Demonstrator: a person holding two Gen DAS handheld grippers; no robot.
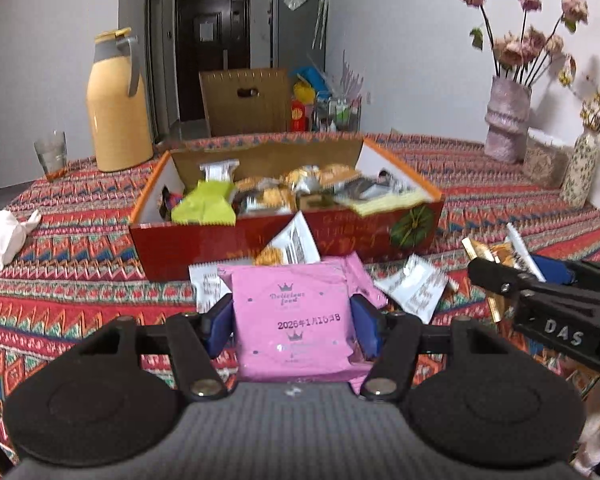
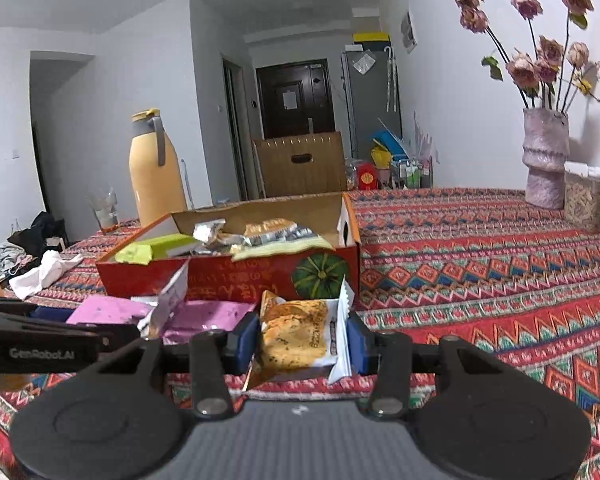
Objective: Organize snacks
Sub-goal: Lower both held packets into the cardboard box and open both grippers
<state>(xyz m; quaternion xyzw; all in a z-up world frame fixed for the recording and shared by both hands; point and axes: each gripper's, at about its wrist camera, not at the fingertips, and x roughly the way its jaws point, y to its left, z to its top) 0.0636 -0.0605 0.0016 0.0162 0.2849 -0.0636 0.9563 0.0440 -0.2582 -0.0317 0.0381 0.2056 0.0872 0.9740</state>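
The left gripper (image 1: 293, 322) has its jaws clamped on a pink packet (image 1: 296, 320), low in the centre of the left wrist view, blue pads pressing both side edges. The right gripper (image 2: 303, 339) grips an orange snack (image 2: 294, 336) the same way, low centre in its own view; that gripper also shows at the right edge of the left view. Behind both, mid-frame, sits the red box (image 1: 220, 240) with a green pumpkin picture on its front, open and holding mixed snacks, a green packet (image 1: 206, 204) at its left end. More white wrappers (image 1: 414, 286) and a second pink packet lie on the counter (image 1: 80, 280) just in front of the box, on a patterned red cloth. Whether the held pink packet is lifted clear of them I cannot tell. A yellow flask (image 1: 118, 104) and a glass (image 1: 52, 155) stand upper left, a vase (image 1: 506, 120) of flowers upper right, a white tissue (image 1: 4, 240) at the left edge
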